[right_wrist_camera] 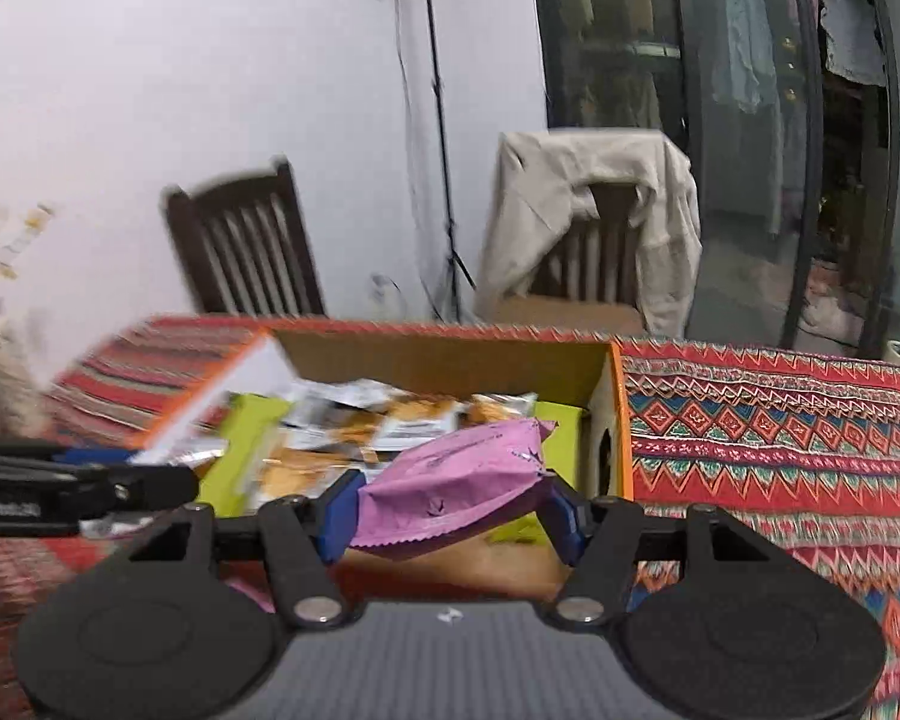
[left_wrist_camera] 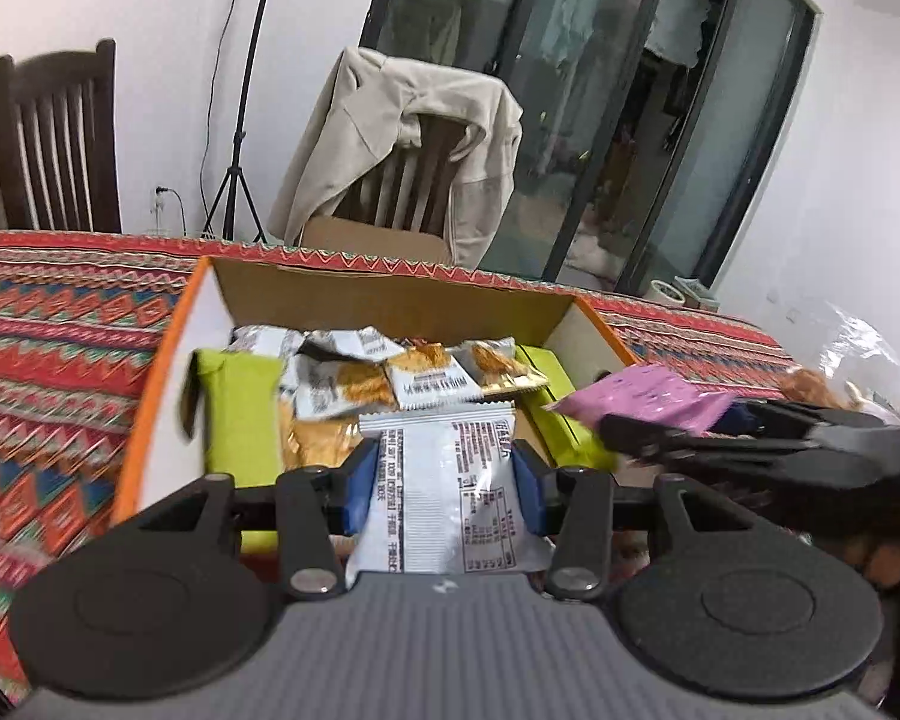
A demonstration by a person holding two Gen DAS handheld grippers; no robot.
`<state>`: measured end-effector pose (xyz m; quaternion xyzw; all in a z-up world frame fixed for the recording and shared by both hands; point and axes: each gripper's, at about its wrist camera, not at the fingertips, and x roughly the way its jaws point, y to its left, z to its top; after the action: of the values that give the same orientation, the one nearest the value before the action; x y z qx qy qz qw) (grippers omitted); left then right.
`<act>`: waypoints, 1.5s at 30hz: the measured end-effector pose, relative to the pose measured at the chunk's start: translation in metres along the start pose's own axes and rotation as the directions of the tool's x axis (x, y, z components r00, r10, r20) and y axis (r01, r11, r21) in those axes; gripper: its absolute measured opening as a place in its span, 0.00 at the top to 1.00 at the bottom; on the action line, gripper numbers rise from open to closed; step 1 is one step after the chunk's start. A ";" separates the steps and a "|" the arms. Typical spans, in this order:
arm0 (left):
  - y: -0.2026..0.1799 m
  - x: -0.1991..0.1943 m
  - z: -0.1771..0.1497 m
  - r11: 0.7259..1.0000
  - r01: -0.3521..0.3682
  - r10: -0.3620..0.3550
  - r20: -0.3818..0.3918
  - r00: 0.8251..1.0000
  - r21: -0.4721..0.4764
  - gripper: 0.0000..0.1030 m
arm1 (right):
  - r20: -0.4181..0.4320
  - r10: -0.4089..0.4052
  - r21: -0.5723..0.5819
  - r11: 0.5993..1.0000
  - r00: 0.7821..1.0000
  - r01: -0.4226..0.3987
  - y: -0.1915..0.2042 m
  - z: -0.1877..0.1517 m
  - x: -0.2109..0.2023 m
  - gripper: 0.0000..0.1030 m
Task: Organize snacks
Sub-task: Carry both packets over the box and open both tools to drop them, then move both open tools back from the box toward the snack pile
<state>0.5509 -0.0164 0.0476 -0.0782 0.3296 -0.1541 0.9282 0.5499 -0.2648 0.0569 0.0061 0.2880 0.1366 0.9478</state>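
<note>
- Table under a red zigzag-patterned cloth, white wall behind; cardboard box with orange rim sits open on it.
- Nearest in my left view: my left gripper pinches a silver-white snack packet between the blue pads, packet upright, held above the near end of the box.
- My right gripper pinches a pink snack packet, tilted, also above the near part of the box, toward its right wall.
- Further in: box already holds silver-and-orange packets and lime-green packs at both sides.
- Step in hand, I judge: drop both packets in. Do it well by clearing the near wall first, lowering over a free patch, then letting go; keep the two grippers apart, they sit close.
- Writing: silver packet has printed text and a table, apparently Chinese, too blurred to read. Pink packet: nothing legible.
- Far: two dark wooden chairs, a beige jacket on one, a light stand, a glass door.
</note>
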 end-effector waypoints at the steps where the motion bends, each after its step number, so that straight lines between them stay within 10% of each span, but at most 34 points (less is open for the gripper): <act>1: -0.001 0.011 0.002 1.000 -0.006 0.006 -0.007 1.000 -0.001 0.54 | -0.017 -0.022 -0.013 1.000 1.000 0.022 -0.001 0.004 0.016 0.40; 7: 0.006 0.056 0.009 1.000 -0.025 0.024 -0.043 0.999 -0.015 0.54 | -0.135 -0.106 -0.092 0.991 0.985 0.094 0.001 0.012 0.096 0.40; 17: 0.016 0.073 0.007 0.999 -0.009 0.005 -0.091 0.996 -0.042 0.50 | -0.148 0.116 0.078 0.991 0.982 -0.106 -0.018 0.007 0.107 0.31; 20: 0.014 0.067 0.008 0.999 -0.018 0.014 -0.089 0.996 -0.036 0.34 | -0.087 0.119 0.102 0.989 0.989 -0.110 -0.025 0.017 0.084 0.23; 33: 0.000 -0.097 -0.013 0.995 -0.092 0.088 0.099 0.991 0.041 0.18 | 0.137 0.043 -0.054 0.998 0.990 -0.036 -0.006 0.038 -0.085 0.18; 45: -0.026 -0.239 -0.157 0.970 -0.243 0.234 0.228 0.945 0.011 0.07 | 0.221 0.035 -0.095 0.995 0.975 -0.014 0.017 -0.084 -0.232 0.07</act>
<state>0.2692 0.0328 0.0736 -0.0368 0.2264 -0.0372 0.9726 0.3149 -0.3154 0.1147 -0.0190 0.1735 0.1601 0.9715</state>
